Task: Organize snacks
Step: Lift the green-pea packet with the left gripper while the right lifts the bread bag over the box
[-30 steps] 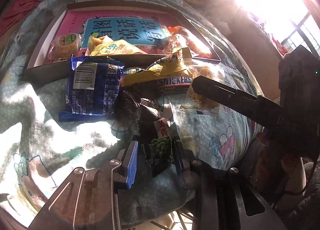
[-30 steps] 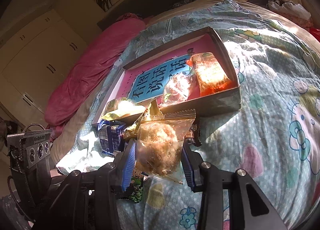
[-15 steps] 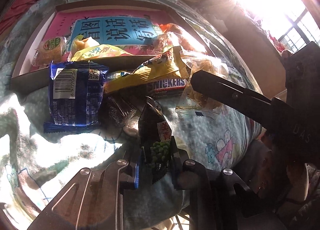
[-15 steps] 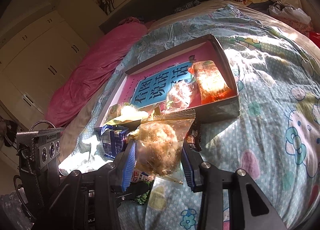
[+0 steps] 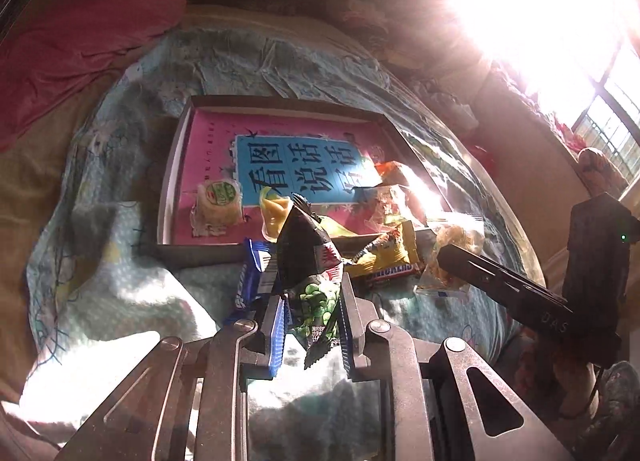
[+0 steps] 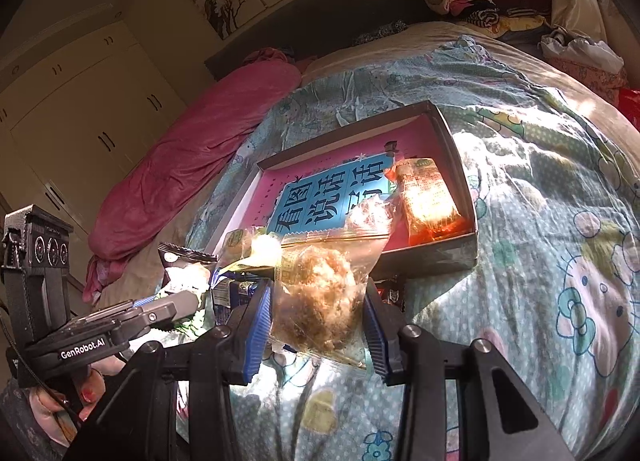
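A dark pea packet is sitting clamped upright in the left gripper, above the bedspread. The right gripper is pinching a clear bag of floss cake. Both are hanging just short of the shallow box.

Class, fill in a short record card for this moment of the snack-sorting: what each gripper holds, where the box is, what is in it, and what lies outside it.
left gripper: shut on a dark green pea packet, lifted off the bed
right gripper: shut on a clear bag of pale fluffy snack
box: open, shallow, pink inside, on the patterned bedcover
in the box: orange packet, round wrapped cake, yellow jelly cup
outside the box, at its near wall: blue packet, Snickers bar
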Tool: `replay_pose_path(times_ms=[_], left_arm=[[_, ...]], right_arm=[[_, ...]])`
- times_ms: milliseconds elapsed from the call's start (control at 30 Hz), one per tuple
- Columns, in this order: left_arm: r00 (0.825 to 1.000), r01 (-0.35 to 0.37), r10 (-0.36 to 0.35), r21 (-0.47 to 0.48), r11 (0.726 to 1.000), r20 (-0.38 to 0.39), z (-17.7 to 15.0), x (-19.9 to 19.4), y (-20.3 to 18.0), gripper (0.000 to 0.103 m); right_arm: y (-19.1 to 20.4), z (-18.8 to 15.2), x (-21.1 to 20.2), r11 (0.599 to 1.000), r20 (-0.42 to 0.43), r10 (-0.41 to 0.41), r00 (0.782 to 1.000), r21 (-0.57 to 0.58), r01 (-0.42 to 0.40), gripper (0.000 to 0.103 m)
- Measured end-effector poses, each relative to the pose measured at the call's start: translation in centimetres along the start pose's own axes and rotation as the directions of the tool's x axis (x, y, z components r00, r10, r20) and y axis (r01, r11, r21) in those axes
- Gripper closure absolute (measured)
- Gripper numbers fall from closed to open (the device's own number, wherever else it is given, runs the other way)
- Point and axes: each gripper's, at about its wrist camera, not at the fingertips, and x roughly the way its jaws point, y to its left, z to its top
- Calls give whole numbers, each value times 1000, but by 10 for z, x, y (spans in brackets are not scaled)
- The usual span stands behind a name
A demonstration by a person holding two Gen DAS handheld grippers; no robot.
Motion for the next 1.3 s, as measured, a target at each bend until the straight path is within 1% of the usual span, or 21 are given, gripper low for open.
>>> replay_pose_path(times_ms=[133, 267, 700, 967, 1067, 1300], left_arm=[[999, -23, 24, -29, 999, 25, 7, -7, 15, 81], [999, -33, 35, -46, 998, 37, 13, -4, 24, 81], [997, -51, 53, -30, 998, 49, 25, 3, 22, 81], [996, -62, 64, -35, 997, 60, 33, 12, 26, 81], [997, -50, 53, -44, 998, 64, 37, 17, 29, 81], [997, -49, 52, -50, 998, 59, 44, 32, 33, 81]], right_arm=[[4, 3, -2, 1000, 13, -18, 1000, -20, 18, 60], [5, 9, -4, 999, 31, -27, 999, -23, 28, 60], [4, 31, -12, 998, 106, -61, 993, -24, 64, 60], [-2, 38, -12, 996, 121, -87, 989, -7, 88, 60], [-6, 40, -12, 995, 125, -100, 987, 3, 101, 60], [-13, 44, -10, 991, 130, -131, 983, 15, 131, 60]])
